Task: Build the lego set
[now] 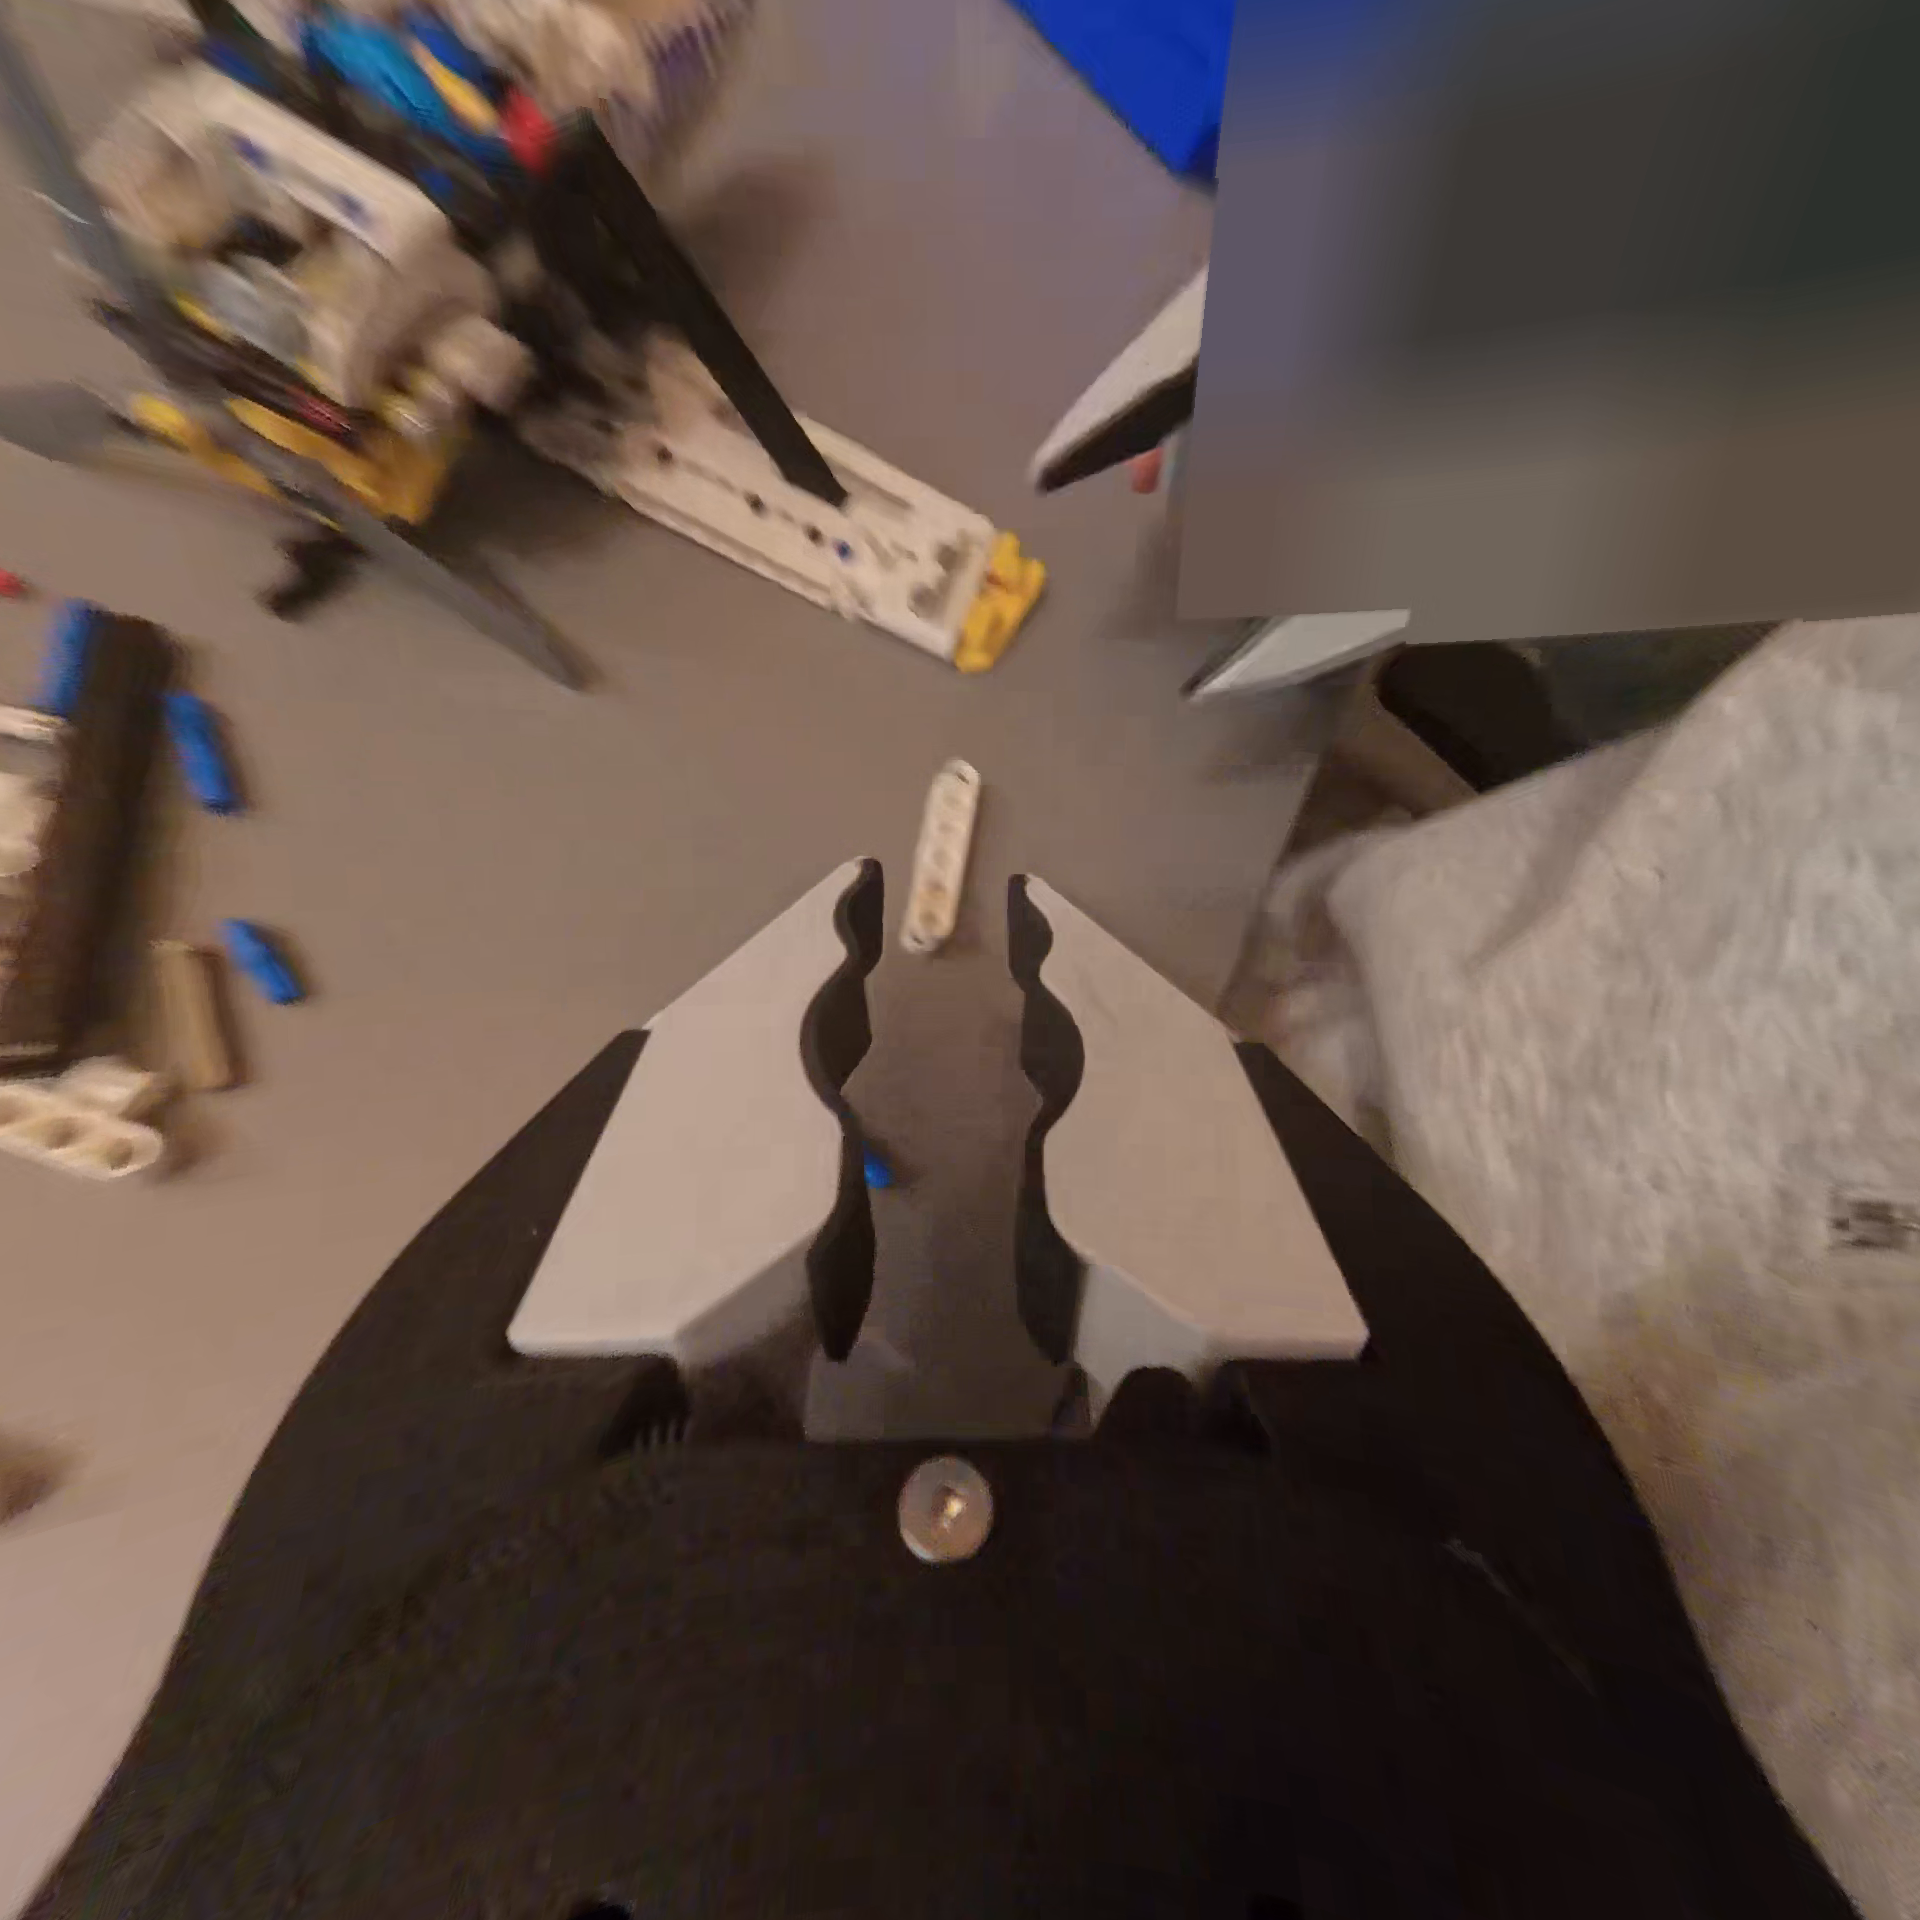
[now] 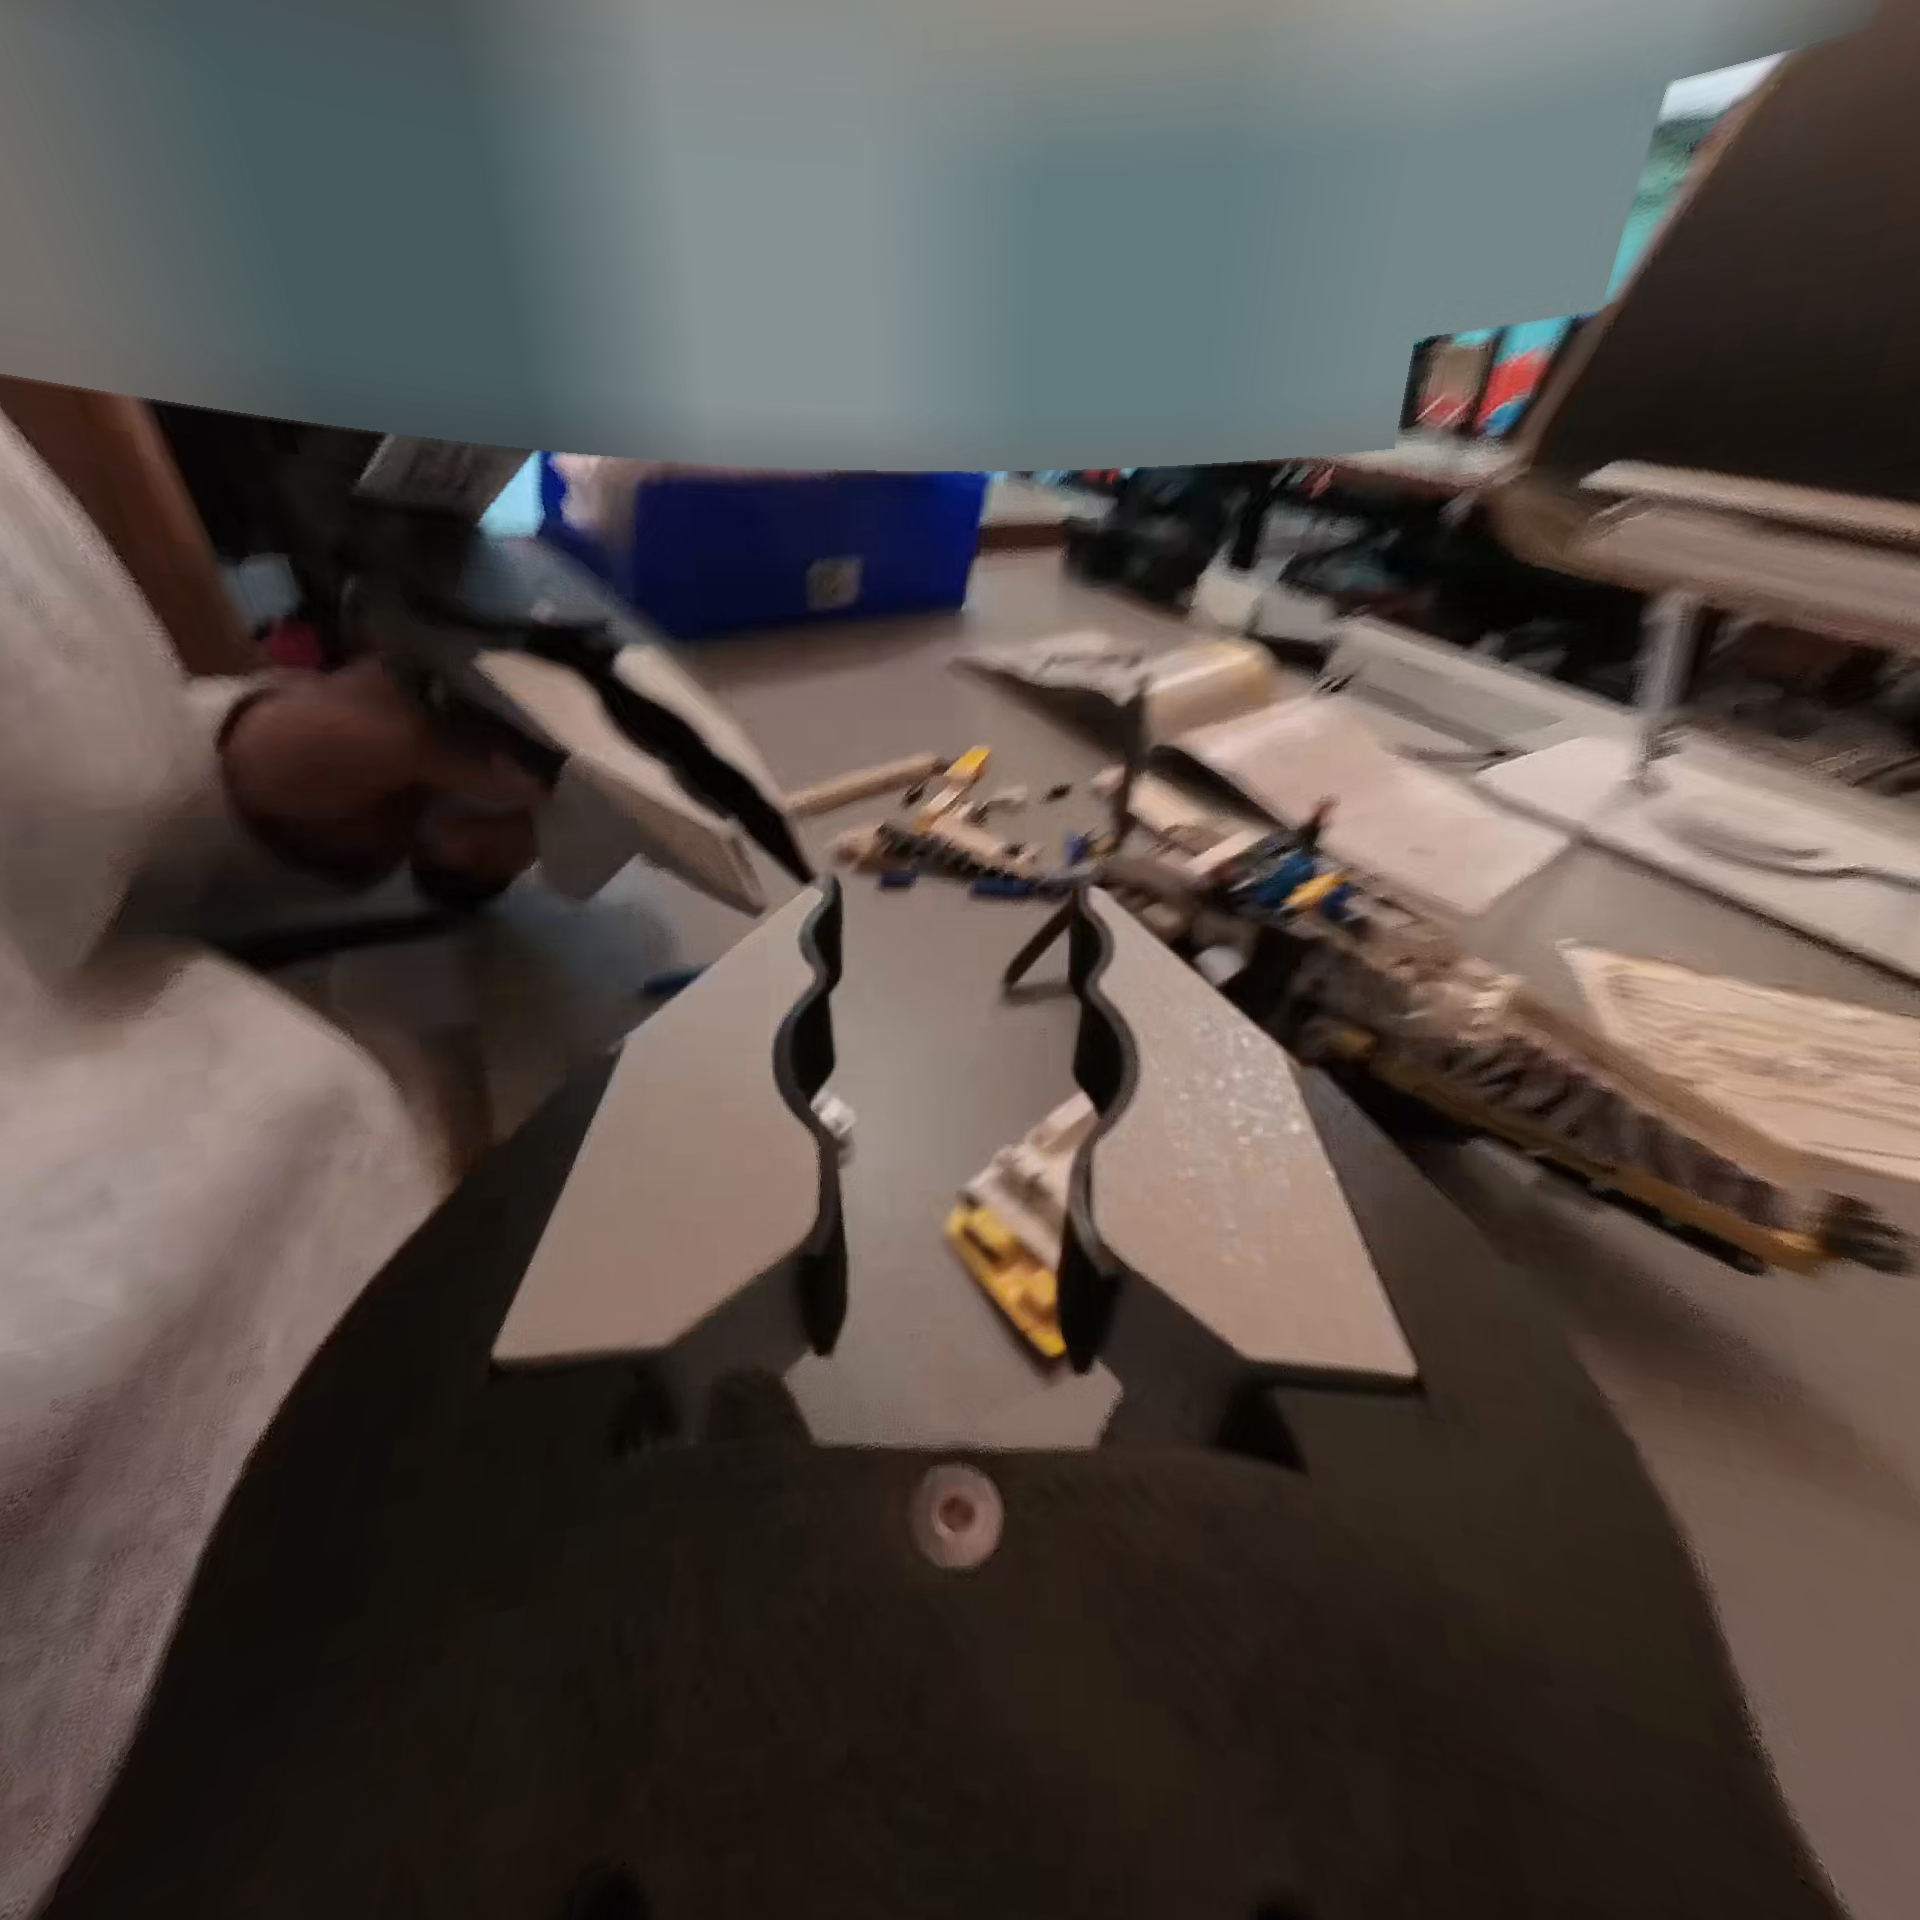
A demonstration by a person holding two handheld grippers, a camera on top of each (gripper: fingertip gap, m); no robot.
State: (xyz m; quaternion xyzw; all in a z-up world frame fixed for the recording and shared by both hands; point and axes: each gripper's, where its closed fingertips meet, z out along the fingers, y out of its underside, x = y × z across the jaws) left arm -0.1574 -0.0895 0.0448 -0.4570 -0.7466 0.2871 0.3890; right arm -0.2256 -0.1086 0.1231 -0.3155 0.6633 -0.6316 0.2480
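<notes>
Grey worktop (image 1: 582, 935) lies under the left hand-held gripper (image 1: 943, 873), which is open a little and holds nothing. A small white beam (image 1: 940, 857) lies flat just past its tips at 12 o'clock. Farther off at 10 o'clock sits the big lego model (image 1: 312, 291). The right hand-held gripper (image 2: 954, 904) is open and empty too, above a white and yellow piece (image 2: 1013, 1226).

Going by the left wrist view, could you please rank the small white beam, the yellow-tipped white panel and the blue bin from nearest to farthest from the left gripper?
From the left gripper:
1. Small white beam, at the fingertips.
2. Yellow-tipped white panel, ahead-left.
3. Blue bin, far, top edge.
</notes>
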